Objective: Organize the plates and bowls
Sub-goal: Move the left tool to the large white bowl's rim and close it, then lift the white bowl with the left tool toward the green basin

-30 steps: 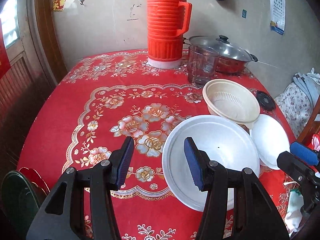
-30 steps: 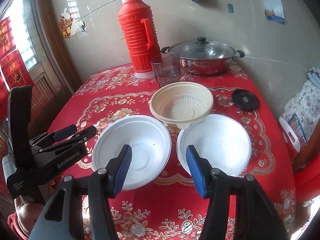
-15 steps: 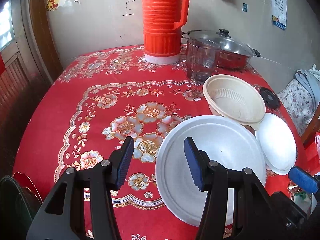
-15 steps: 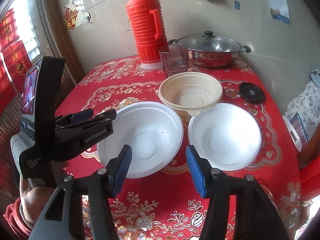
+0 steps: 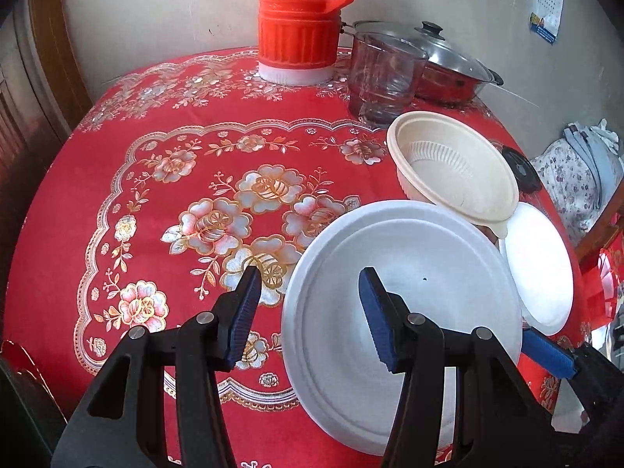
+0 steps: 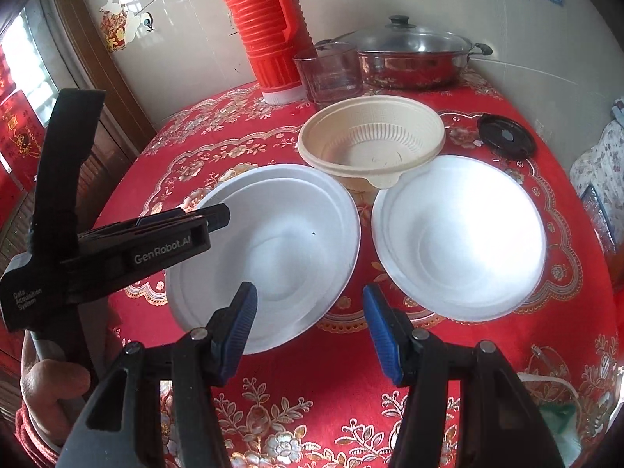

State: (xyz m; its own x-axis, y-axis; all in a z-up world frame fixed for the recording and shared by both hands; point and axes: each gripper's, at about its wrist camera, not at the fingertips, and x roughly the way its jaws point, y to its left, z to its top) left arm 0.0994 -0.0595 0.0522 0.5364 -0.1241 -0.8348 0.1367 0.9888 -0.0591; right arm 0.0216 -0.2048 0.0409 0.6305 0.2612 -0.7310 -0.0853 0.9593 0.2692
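Observation:
Two white plates lie side by side on the red flowered tablecloth: the left plate and the right plate. Behind them sits a beige ribbed bowl, its rim overlapping both plates. My left gripper hovers open over the left plate's left rim, with nothing between its pads. My right gripper stands open above the near edge of the left plate, in the gap between the two plates, also with nothing in it.
At the back by the wall stand a red thermos, a clear glass cup and a lidded steel pot. A black lid lies at the right. A hand holds the left gripper's handle.
Both grippers have come down and closer to the plates. In the right wrist view the left gripper has moved in over the left plate's rim.

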